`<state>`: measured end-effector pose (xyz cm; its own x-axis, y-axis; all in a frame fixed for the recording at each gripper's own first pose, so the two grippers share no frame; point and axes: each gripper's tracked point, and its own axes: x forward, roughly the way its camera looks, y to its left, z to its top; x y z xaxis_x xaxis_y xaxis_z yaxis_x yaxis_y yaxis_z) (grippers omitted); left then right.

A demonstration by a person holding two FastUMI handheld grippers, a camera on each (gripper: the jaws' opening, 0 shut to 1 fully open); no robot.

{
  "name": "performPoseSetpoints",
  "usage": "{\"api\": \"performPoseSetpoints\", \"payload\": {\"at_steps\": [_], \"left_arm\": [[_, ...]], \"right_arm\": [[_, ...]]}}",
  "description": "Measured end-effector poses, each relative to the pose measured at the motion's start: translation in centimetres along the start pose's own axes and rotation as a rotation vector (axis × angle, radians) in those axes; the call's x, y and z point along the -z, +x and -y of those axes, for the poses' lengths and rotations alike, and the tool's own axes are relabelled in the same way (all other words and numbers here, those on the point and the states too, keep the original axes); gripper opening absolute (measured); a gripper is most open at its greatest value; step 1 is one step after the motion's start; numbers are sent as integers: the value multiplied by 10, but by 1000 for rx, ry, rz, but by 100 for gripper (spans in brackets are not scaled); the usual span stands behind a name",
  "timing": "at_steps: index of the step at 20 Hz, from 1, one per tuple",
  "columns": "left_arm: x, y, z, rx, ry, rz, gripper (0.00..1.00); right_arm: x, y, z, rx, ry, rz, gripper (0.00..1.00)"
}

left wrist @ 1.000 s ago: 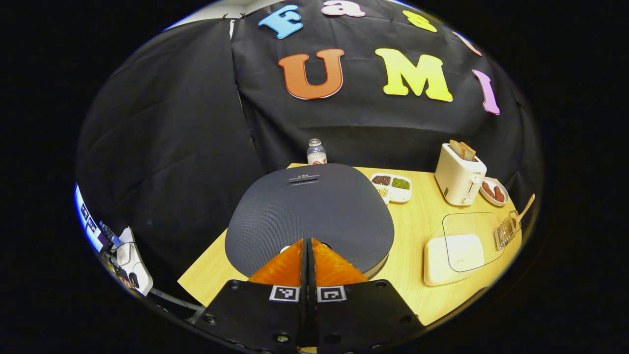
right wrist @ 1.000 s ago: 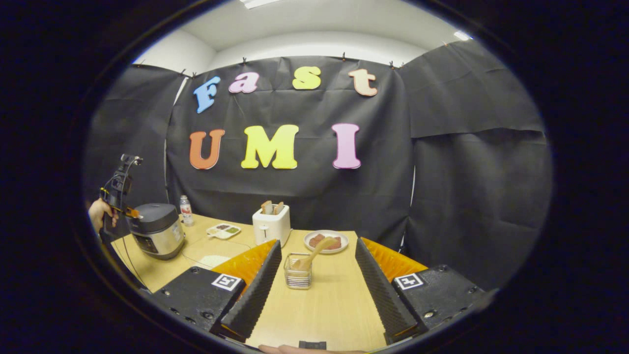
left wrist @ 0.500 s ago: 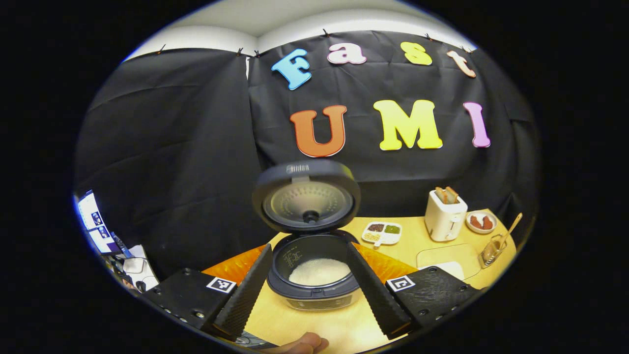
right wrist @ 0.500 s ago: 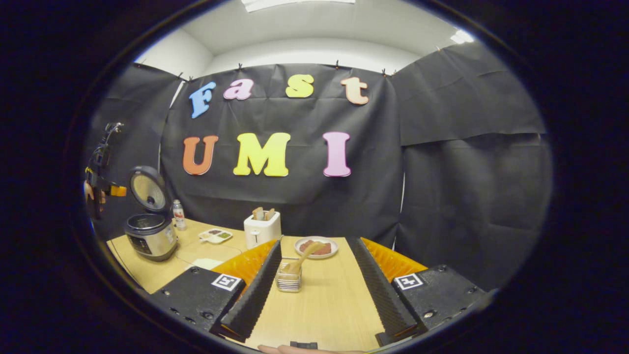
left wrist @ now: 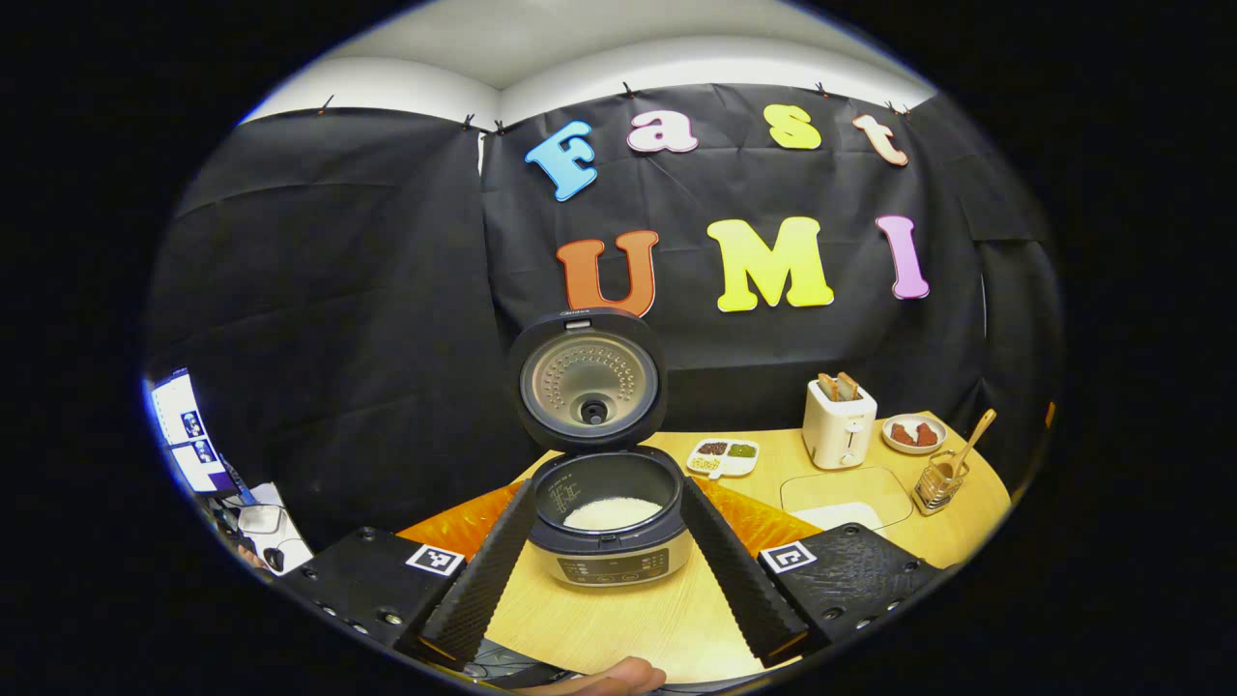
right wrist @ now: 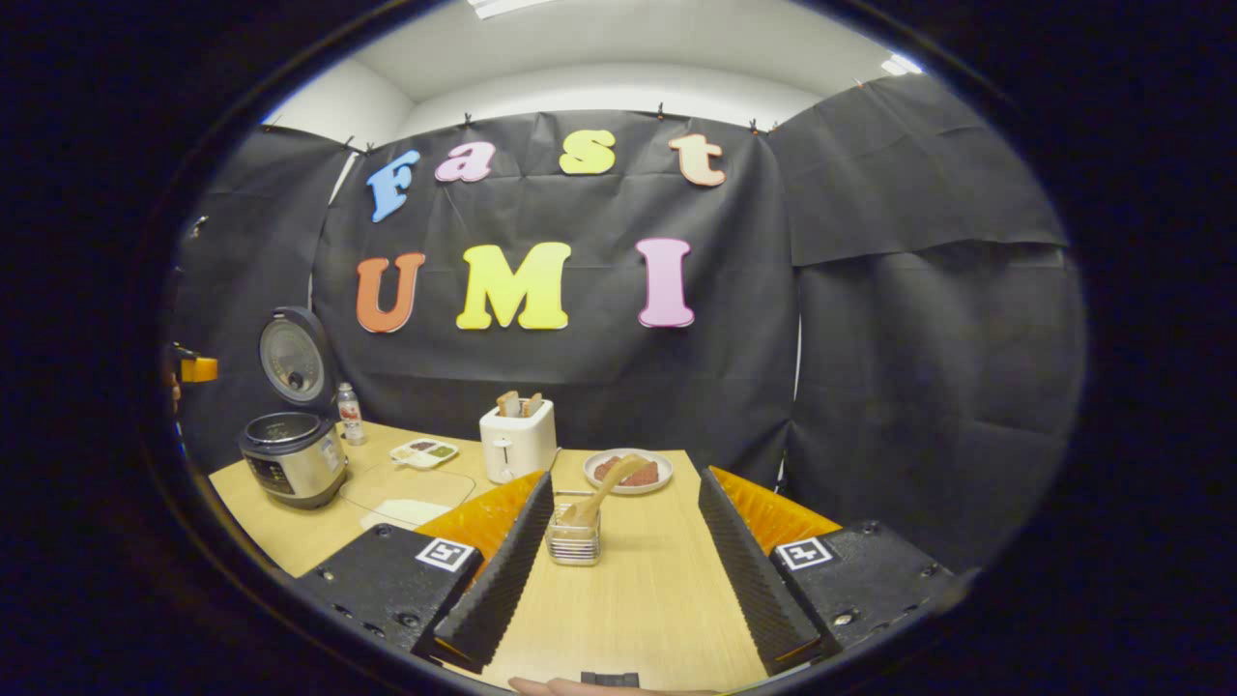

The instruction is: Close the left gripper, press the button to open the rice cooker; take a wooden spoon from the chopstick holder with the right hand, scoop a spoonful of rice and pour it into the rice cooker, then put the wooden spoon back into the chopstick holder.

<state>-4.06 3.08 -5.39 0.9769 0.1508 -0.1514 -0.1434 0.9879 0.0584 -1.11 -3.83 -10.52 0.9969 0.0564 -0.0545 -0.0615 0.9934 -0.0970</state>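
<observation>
1. The round dark-grey rice cooker (left wrist: 611,522) is now standing open at the desk's (left wrist: 676,619) left end, its lid (left wrist: 589,382) swung upright since a second ago; white rice is lying inside.
2. The left claw (left wrist: 609,556), clenched for the press a second ago, is now spread wide and backing off.
3. The right claw (right wrist: 623,565) is hanging released, nearing the clear chopstick holder (right wrist: 572,539), where the pale wooden spoon (right wrist: 601,493) is leaning, probably untouched.
</observation>
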Motion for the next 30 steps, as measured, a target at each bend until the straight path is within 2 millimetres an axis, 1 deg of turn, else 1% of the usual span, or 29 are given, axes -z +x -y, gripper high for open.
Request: {"api": "performPoseSetpoints", "payload": {"at_steps": [4,5,6,7,8,11,12,14,15,16,17,18,19,20,22,23,24,25,26,27,28,29,30], "left_arm": [[3,-32,3,27,-6,56,95],[3,-39,3,34,-10,67,96],[1,-46,2,42,-19,79,100],[3,-54,4,54,-32,90,100],[5,-59,4,62,-45,96,95],[11,-76,6,98,-72,111,96],[14,-81,8,113,-70,118,96],[16,-88,9,127,-45,149,96],[18,-90,8,127,-36,158,96],[22,-93,8,123,-28,170,96],[25,-94,8,124,-25,174,96],[30,-99,7,126,-25,177,96],[34,-101,7,123,-33,179,96],[37,-103,6,120,-51,178,96],[48,-105,8,119,-104,155,96],[52,-106,16,140,-121,146,96],[55,-107,24,163,-129,139,95],[57,-107,29,179,-126,137,95],[58,-107,32,186,-112,135,95],[60,-107,34,190,-88,134,95],[61,-108,38,198,-57,136,95],[63,-109,45,210,-25,135,95],[63,-109,50,215,-2,133,95]], "right_arm": [[14,45,-13,6,24,-19,98],[17,57,-14,11,41,-21,94],[23,69,-12,35,58,-27,98],[23,81,-11,57,68,-11,100],[25,92,-11,73,68,-2,98],[47,125,-19,82,94,-41,98],[57,136,-20,81,108,-69,94],[82,160,-18,102,109,-145,94],[92,171,-19,103,125,-170,99],[101,182,-22,105,148,-196,98],[109,192,-23,109,165,-214,94],[113,202,-23,109,181,-218,98],[115,212,-25,109,202,-211,94],[116,220,-27,101,213,-197,98],[116,234,-33,72,214,-174,90],[116,240,-36,49,217,-163,78],[120,244,-40,30,218,-171,69],[123,247,-39,26,218,-181,54],[122,247,-38,24,214,-170,46],[116,248,-38,14,206,-152,41],[111,247,-41,-2,219,-132,26],[102,245,-45,-33,250,-118,29],[100,241,-50,-40,259,-118,19]]}}
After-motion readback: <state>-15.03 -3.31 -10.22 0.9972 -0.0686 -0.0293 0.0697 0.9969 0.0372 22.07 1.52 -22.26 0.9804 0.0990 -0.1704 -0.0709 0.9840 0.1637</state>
